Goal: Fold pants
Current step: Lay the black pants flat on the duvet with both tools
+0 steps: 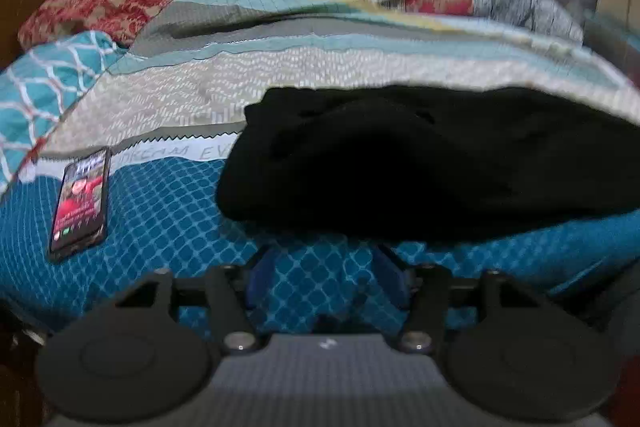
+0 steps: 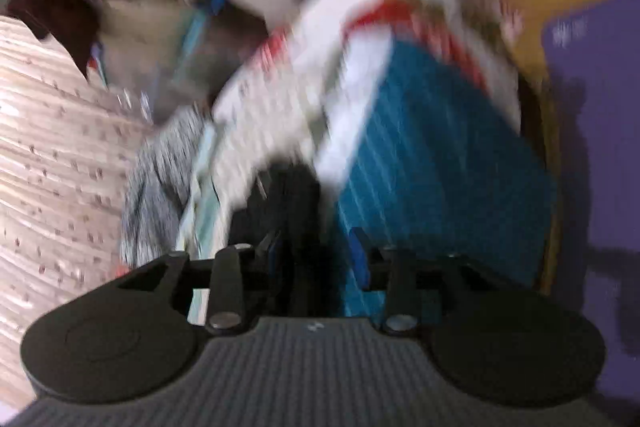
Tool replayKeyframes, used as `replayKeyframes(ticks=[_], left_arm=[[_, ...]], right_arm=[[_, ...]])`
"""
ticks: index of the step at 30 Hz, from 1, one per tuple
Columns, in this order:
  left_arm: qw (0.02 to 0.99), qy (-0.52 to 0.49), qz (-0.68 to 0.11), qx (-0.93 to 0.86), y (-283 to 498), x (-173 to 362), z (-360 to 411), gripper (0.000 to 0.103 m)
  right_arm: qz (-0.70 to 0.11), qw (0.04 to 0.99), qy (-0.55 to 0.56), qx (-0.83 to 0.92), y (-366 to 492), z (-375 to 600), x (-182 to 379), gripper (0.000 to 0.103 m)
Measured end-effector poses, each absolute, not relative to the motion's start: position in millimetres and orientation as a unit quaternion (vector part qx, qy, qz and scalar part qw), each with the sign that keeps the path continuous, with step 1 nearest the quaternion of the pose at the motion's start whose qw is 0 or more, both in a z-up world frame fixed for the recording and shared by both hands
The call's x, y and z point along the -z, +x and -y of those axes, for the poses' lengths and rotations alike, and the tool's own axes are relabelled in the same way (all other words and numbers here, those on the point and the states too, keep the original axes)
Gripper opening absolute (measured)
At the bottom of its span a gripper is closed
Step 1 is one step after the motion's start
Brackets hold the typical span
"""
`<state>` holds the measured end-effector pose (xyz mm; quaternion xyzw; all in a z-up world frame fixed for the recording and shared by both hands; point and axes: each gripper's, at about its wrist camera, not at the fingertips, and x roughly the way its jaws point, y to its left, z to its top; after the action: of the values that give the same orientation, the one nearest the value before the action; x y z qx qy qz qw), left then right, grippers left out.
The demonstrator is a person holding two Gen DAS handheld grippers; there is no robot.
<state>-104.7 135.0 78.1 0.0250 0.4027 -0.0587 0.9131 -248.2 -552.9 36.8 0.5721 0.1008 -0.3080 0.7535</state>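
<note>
The black pants (image 1: 420, 163) lie in a folded heap on the bed (image 1: 168, 211), on its blue diamond-patterned cover, with a phone (image 1: 80, 203) lying flat well to their left. The left tongs (image 1: 324, 277) hover just short of the pants' near edge, released, nothing between the blue pads. In the blurred right wrist view the right tongs (image 2: 316, 259) are parted and empty too, with a dark patch of the pants just beyond them.

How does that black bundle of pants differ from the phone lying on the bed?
The pants are plain black, while the phone has a lit, colourful screen. The pants form a soft, rumpled heap; the phone is a flat, rigid slab. The pants take up far more of the bed than the phone, which lies apart, to their left. Both rest on the blue patterned cover, and neither is held.
</note>
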Motion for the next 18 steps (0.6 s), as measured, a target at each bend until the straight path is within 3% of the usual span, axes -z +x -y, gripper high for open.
replayKeyframes(ticks=[2,4,6,10,17,18], left_arm=[[0.917,-0.015,-0.392,0.070,-110.6,-92.2,-154.1,0.082],[0.924,-0.052,-0.373,0.065,-117.2,-103.9,-172.6,0.084],[0.930,-0.095,-0.352,0.042,-111.5,-114.7,-194.7,0.095],[0.919,-0.196,-0.342,0.023,-69.8,-122.0,-230.4,0.097],[0.868,-0.179,-0.458,0.069,49.7,-79.5,-219.1,0.091],[0.854,-0.193,-0.476,0.084,59.1,-68.8,-214.6,0.065]], right_arm=[[-0.075,0.775,0.537,0.325,-246.6,548.7,-63.2,0.039],[-0.052,0.808,0.506,0.296,-238.9,540.8,-89.0,0.039],[-0.061,0.844,0.479,0.233,-213.6,522.5,-112.4,0.040],[-0.150,0.885,0.436,0.068,-135.6,457.1,-131.6,0.041],[-0.340,0.875,0.305,-0.163,-6.7,261.4,-113.2,0.043],[-0.357,0.866,0.294,-0.189,2.6,233.2,-105.8,0.043]])
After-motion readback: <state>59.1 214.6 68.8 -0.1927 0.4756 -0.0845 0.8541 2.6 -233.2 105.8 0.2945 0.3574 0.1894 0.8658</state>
